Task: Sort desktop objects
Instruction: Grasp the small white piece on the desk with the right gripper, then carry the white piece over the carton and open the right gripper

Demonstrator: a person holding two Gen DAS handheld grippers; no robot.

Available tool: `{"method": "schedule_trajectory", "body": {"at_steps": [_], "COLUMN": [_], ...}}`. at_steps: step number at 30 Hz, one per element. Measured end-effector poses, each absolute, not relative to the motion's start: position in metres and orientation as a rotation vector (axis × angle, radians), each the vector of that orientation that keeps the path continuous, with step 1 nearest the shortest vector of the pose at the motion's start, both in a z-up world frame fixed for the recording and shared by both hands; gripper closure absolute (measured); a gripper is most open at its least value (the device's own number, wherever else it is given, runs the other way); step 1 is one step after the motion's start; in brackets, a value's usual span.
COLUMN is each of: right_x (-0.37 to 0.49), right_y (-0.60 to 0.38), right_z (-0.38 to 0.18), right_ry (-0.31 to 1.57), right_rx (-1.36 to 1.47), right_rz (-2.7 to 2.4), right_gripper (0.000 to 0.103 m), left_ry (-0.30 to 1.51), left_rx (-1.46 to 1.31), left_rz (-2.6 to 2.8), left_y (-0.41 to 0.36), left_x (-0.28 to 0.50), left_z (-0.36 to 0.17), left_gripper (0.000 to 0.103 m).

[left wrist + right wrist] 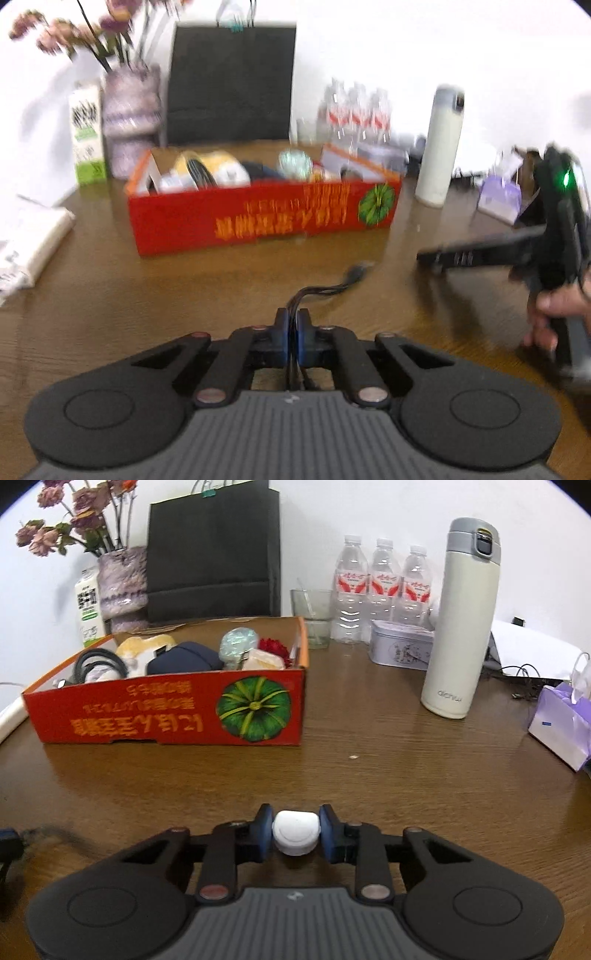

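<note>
My left gripper (293,317) is shut on a thin black cable (332,286), whose plug end trails forward over the wooden table (110,295). My right gripper (295,823) is shut on a small white rounded object (295,832), held just above the table. In the left wrist view the right gripper (424,256) shows at the right edge with a hand on its handle. Behind both stands a red cardboard box (166,716) (258,214) with a green pumpkin picture. It holds several items, among them a coiled black cable, a dark blue case and a yellow-white object.
A tall cream thermos (461,627) stands to the right of the box. Behind are three water bottles (384,587), a glass (312,616) and a tin (400,650). A black bag (210,554), flower vase (118,583), milk carton (86,605) and purple tissue pack (561,720) ring the table.
</note>
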State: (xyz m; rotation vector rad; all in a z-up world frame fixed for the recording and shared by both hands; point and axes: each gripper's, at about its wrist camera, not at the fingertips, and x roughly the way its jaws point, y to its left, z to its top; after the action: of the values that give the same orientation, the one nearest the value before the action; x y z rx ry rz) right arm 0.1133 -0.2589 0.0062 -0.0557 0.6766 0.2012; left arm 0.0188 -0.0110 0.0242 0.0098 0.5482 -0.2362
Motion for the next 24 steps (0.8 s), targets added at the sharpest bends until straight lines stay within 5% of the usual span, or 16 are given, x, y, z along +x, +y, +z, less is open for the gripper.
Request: {"method": "schedule_trajectory", "body": {"at_steps": [24], "right_x": [0.015], "right_y": [-0.252], "right_z": [0.024], "right_ry": [0.596], "right_rx": [0.053], "right_rz": [0.283], "right_gripper": [0.077], "left_ry": [0.298], "left_rx": [-0.069], "left_rz": [-0.216], "left_y": [0.012], "left_x": [-0.036], "left_z": [0.099], "left_gripper": [0.101]}}
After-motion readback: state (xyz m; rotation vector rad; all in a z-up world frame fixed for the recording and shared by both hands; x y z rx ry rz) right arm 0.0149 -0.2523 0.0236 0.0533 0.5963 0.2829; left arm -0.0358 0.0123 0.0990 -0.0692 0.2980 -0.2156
